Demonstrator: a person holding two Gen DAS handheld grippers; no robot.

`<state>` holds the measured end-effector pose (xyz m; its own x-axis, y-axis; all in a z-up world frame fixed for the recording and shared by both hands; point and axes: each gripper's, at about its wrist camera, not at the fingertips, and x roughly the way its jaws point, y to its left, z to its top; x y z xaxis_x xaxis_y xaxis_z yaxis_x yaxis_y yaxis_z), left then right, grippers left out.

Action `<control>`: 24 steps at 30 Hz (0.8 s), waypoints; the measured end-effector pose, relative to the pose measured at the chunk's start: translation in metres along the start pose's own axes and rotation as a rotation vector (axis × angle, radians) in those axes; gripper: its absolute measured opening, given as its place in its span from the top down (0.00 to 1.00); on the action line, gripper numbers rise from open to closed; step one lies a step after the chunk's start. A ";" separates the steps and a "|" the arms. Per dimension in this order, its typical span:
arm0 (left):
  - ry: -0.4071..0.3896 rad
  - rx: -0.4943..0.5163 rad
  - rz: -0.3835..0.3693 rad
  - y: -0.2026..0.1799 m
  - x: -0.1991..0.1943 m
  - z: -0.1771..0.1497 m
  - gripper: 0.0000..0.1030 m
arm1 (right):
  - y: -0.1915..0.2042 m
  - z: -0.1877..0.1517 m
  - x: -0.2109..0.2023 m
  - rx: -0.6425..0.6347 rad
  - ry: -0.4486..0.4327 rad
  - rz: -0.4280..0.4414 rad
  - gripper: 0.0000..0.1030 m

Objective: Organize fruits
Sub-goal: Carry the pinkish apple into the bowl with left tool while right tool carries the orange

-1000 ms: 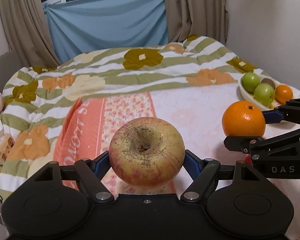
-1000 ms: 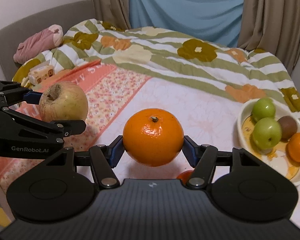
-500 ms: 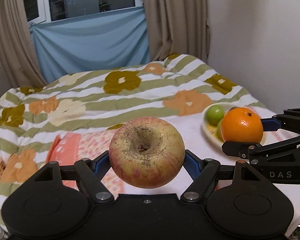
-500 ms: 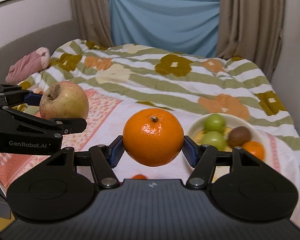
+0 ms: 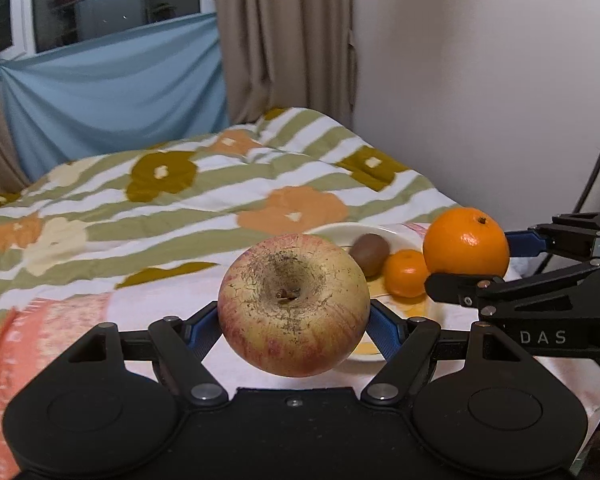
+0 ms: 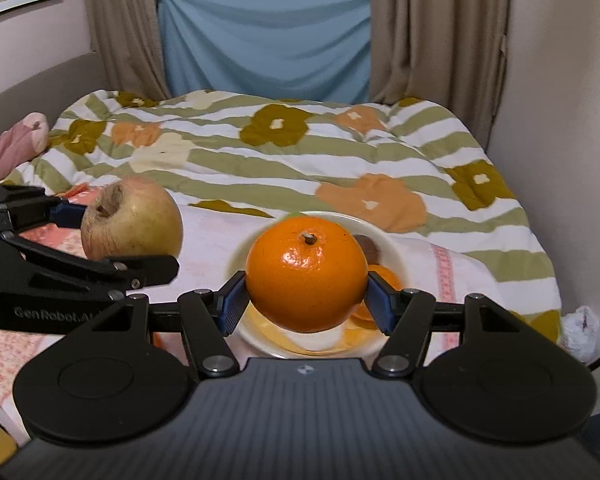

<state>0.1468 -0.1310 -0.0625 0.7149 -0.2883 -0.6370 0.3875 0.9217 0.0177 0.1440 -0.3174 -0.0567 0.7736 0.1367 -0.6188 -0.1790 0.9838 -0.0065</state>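
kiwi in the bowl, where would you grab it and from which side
Grip the kiwi across its short middle, coming from above. It lies on its side in the bowl with a small orange close beside it, so a level approach looks crowded. Both grippers are full now.

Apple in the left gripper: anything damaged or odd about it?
Yes. The apple, clamped in the left gripper, has rough brown cracked russeting around its stem pit. No bruise or break visible. The orange in the right gripper looks clean.
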 end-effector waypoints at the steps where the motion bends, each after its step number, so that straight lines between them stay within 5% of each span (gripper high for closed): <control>1: 0.007 -0.001 -0.007 -0.005 0.006 0.000 0.23 | -0.007 -0.002 0.001 0.005 0.002 -0.003 0.25; 13: 0.093 0.033 -0.037 -0.054 0.072 -0.005 0.23 | -0.071 -0.013 0.027 0.016 0.037 -0.001 0.25; 24: 0.157 0.070 -0.018 -0.072 0.100 -0.009 0.23 | -0.082 -0.014 0.045 0.011 0.050 0.032 0.25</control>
<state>0.1854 -0.2236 -0.1342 0.6097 -0.2558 -0.7502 0.4430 0.8949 0.0548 0.1846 -0.3935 -0.0951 0.7358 0.1627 -0.6573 -0.1968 0.9802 0.0223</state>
